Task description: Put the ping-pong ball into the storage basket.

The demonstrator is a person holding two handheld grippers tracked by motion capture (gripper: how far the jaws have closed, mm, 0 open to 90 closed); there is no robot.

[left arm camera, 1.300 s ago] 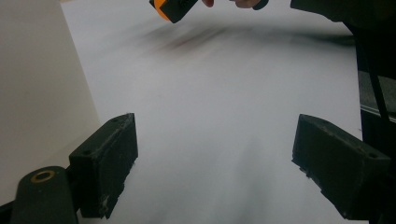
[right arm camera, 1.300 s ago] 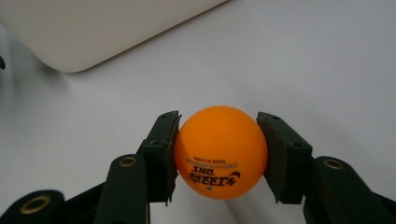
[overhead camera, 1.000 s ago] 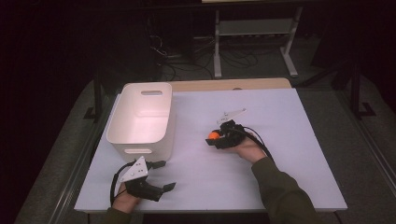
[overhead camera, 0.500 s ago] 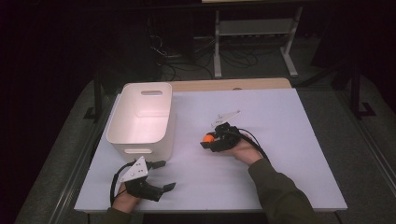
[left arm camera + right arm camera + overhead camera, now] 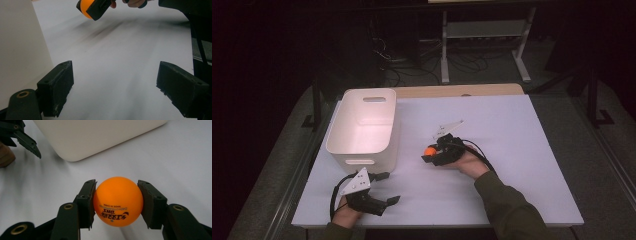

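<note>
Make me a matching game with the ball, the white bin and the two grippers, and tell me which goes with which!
Things:
1. orange ball
2. white bin
3. left gripper
4. right gripper

States:
a. jaws wide apart, nothing between them
b. pinched between two black jaws
c. stands on the table with its top open
d. closed on something round

Pairs: 1-b, 2-c, 3-a, 4-d

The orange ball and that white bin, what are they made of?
The orange ball, clamped in the right gripper, looks like smooth matte plastic with printed lettering, probably a table-tennis ball. The white bin looks like moulded plastic: rounded corners, cut-out handle, faint sheen.
</note>
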